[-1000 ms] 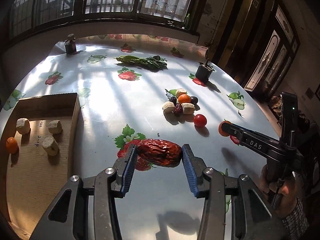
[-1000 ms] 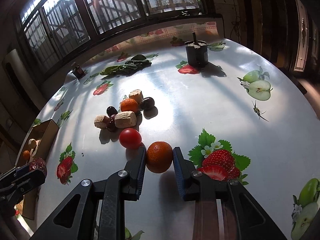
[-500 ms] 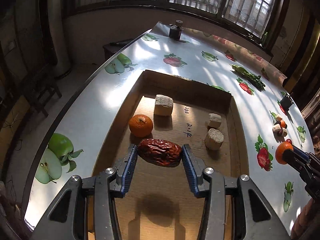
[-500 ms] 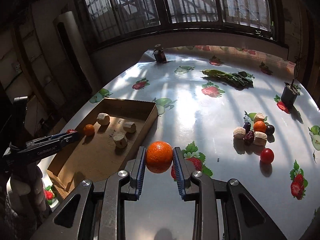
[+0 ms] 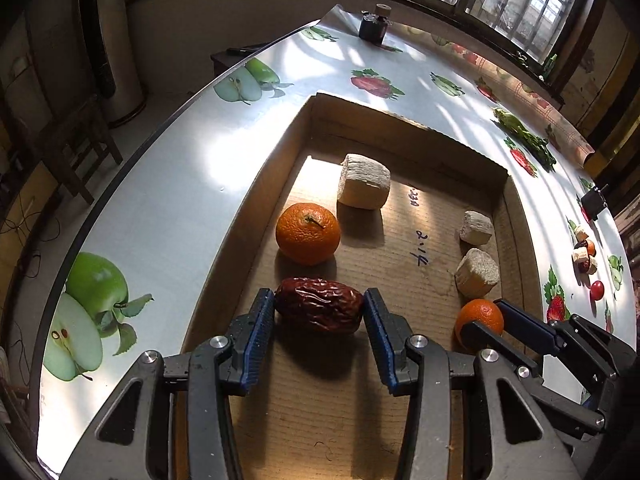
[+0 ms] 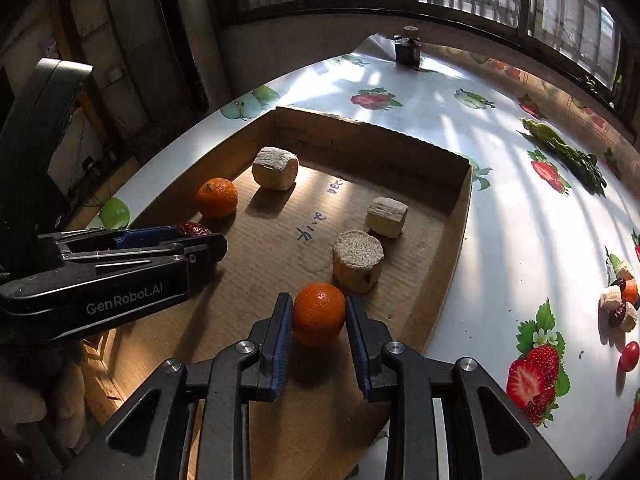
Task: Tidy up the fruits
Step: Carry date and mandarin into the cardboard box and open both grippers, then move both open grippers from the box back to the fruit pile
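Both grippers had moved from the table to over the cardboard box [image 5: 404, 120] since the earlier frames. At the bottom middle of its view, the left gripper [image 5: 319, 312] squeezed a wrinkly red date [image 5: 319, 310] low over the box floor. Low in its own view, the right gripper [image 6: 319, 314] pinched a small orange [image 6: 319, 312] over the box. Inside the box sat another orange [image 5: 308, 233] and three pale corn-cob chunks [image 5: 363, 186]. More fruit [image 6: 622, 306] lay on the table [image 6: 520, 220] at the far right.
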Demonstrator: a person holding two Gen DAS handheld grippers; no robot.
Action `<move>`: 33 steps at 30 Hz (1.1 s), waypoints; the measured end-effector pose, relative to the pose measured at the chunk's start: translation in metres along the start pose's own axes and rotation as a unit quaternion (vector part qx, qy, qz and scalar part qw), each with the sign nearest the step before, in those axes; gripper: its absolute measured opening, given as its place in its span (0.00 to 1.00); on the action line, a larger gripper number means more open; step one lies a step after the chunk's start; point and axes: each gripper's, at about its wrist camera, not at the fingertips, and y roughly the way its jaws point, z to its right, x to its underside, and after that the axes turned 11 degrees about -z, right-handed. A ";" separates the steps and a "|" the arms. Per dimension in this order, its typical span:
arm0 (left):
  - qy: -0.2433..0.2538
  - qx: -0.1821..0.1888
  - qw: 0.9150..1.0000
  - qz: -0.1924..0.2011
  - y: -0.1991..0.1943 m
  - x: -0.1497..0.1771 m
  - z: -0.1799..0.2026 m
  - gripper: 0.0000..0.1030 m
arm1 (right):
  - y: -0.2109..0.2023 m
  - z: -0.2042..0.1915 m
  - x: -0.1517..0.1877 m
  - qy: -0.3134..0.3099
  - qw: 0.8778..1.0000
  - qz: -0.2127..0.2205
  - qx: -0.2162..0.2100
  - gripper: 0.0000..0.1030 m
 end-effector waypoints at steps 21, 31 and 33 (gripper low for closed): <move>-0.015 -0.057 0.973 0.222 -0.136 0.099 0.056 0.90 | -0.094 0.030 0.078 0.081 0.989 0.095 -0.083 0.57; 0.029 -0.093 0.963 0.252 -0.152 0.127 0.097 0.90 | -0.107 0.082 0.139 0.223 0.921 0.092 -0.305 0.67; 0.035 -0.094 0.962 0.253 -0.153 0.131 0.102 0.90 | -0.112 0.089 0.145 0.229 0.919 0.094 -0.305 0.69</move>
